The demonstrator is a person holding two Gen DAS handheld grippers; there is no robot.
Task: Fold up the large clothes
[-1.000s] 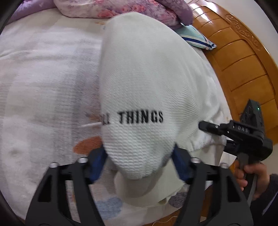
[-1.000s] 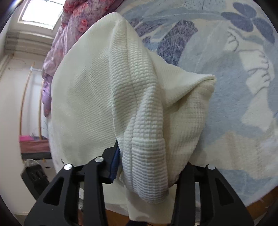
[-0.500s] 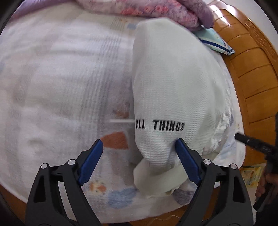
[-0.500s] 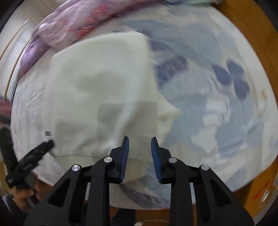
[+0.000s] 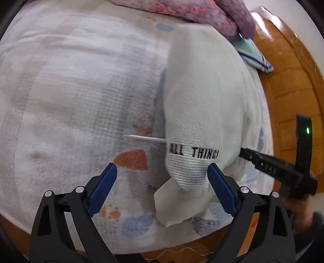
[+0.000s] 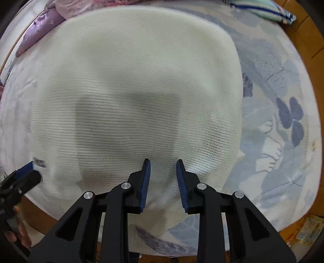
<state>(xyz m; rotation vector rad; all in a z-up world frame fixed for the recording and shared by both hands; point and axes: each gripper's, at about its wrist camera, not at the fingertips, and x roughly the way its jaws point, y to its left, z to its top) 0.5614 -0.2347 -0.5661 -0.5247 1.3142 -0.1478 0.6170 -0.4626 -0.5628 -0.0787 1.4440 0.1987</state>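
Note:
A white waffle-knit garment printed "ALL THINGS" lies folded on the bed; it fills the right wrist view. My left gripper is open wide above the garment's near corner, holding nothing. A white tag or lining sticks out under that corner. My right gripper hovers over the near edge with jaws narrowly apart and nothing between them. It also shows in the left wrist view, beside the garment's right edge.
The bed has a pale patterned blanket and a blue floral sheet. A purple floral quilt and a striped pillow lie at the far end. A wooden bed frame runs along the right.
Both grippers have let go of the garment and pulled back. The left jaws opened wide. The right jaws closed to a narrow gap. The garment now lies flat.

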